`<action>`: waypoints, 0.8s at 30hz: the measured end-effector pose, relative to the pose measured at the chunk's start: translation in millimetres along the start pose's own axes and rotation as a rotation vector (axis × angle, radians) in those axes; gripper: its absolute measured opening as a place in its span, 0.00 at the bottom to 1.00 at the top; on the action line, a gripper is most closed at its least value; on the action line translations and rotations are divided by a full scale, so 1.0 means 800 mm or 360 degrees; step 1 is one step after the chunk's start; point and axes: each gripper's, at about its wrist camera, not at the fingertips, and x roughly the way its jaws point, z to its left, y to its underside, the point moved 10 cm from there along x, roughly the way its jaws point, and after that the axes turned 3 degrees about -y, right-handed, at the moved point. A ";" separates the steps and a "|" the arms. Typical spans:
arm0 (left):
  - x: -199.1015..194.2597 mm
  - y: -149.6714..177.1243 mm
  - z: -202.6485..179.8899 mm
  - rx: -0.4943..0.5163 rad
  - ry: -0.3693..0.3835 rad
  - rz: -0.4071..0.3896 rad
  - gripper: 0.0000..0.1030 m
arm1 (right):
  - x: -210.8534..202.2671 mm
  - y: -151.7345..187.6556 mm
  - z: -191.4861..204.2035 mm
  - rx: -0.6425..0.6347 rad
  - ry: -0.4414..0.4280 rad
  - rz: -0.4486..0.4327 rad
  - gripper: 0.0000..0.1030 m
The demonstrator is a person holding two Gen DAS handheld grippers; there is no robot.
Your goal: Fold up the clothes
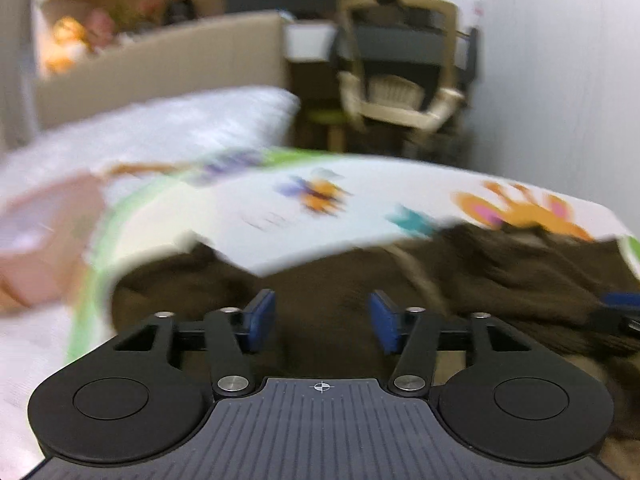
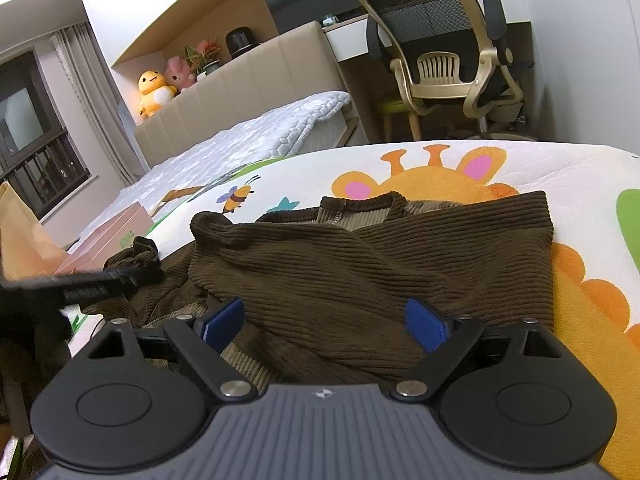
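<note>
Right wrist view shows a big brown ribbed sweater (image 2: 360, 264) lying rumpled and partly folded on a cartoon animal mat (image 2: 560, 176), with both the right gripper (image 2: 324, 320) and left gripper (image 1: 322, 316) holding their blue jaws spread, pinching nothing.

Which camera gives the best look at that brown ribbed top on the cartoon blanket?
The right wrist view: the brown top is sharp there, with its ribbing, collar and a folded-over sleeve visible. The left wrist view shows it only as a blurred dark mass.
</note>
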 end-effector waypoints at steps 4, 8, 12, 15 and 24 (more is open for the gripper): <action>0.011 -0.014 0.070 0.0031 -0.0357 -0.0083 0.81 | 0.001 0.000 -0.001 -0.0002 -0.0003 0.0003 0.88; 0.047 0.006 0.114 -0.0064 -0.0410 0.0095 0.82 | 0.002 0.000 0.000 -0.0007 -0.0006 0.0007 0.89; 0.061 0.019 0.122 -0.0129 -0.0335 0.0134 0.60 | 0.002 0.001 0.000 -0.0004 -0.0010 0.0009 0.89; 0.048 0.002 0.104 0.0008 -0.0305 0.0061 0.17 | 0.002 0.001 0.000 0.0002 -0.0015 0.0009 0.89; -0.062 -0.100 -0.024 -0.0084 0.0330 -0.0258 0.18 | 0.000 0.001 0.000 0.0013 -0.0023 0.0002 0.89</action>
